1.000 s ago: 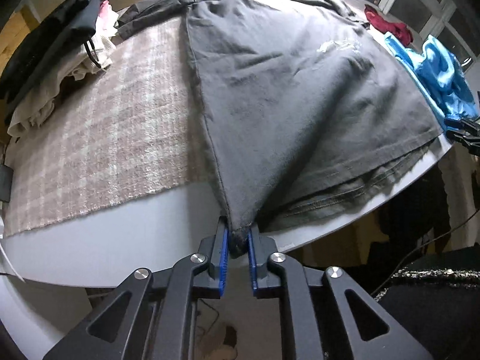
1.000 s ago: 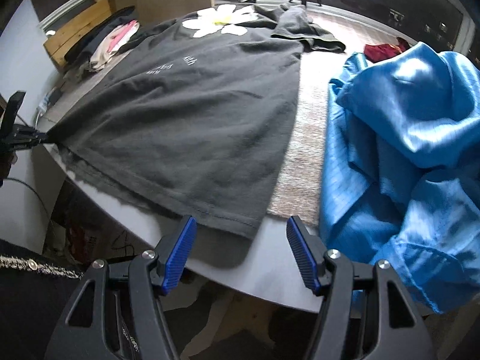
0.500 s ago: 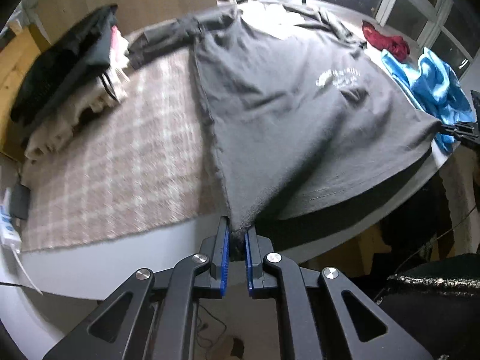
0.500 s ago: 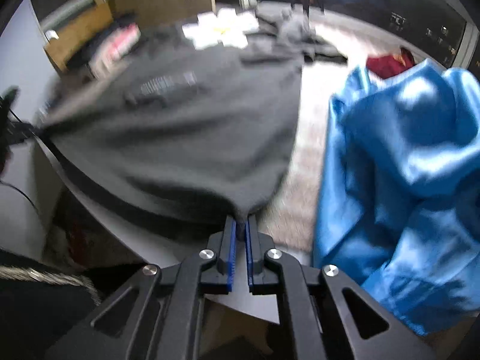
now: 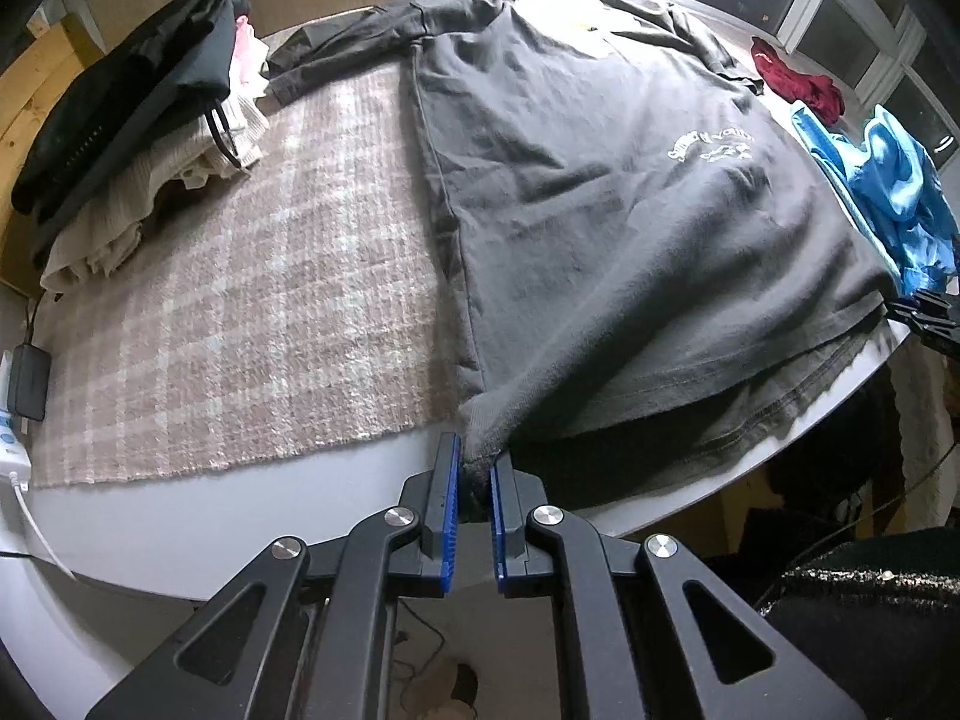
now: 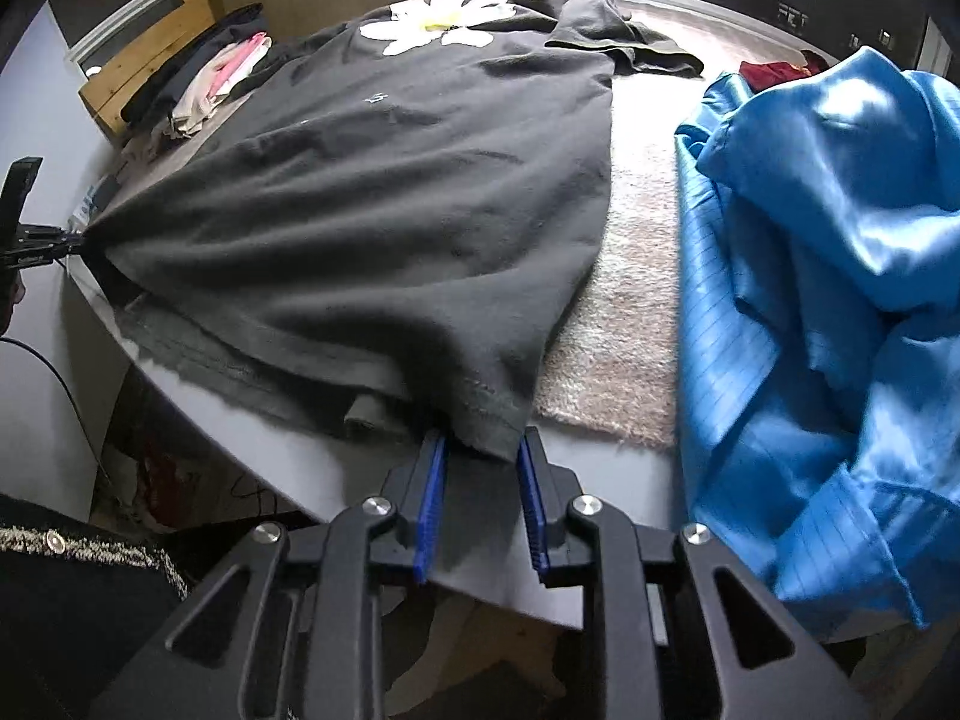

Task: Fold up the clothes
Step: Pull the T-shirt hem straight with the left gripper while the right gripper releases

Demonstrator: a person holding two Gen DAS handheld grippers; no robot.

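Table (image 5: 180, 516) edge under shirt (image 5: 600, 210) hem

A: The white print (image 5: 711, 147) on the grey shirt (image 5: 600, 210) is too small to read.

B: The blue garment (image 6: 840, 300) runs off the right edge, and the shirt's lower layer is mostly hidden beneath the lifted top layer near the hem.

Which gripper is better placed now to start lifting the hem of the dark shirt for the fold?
Left. The left gripper is shut on the dark shirt's hem corner. The right gripper has jaws apart around its corner, so it probably must close first.
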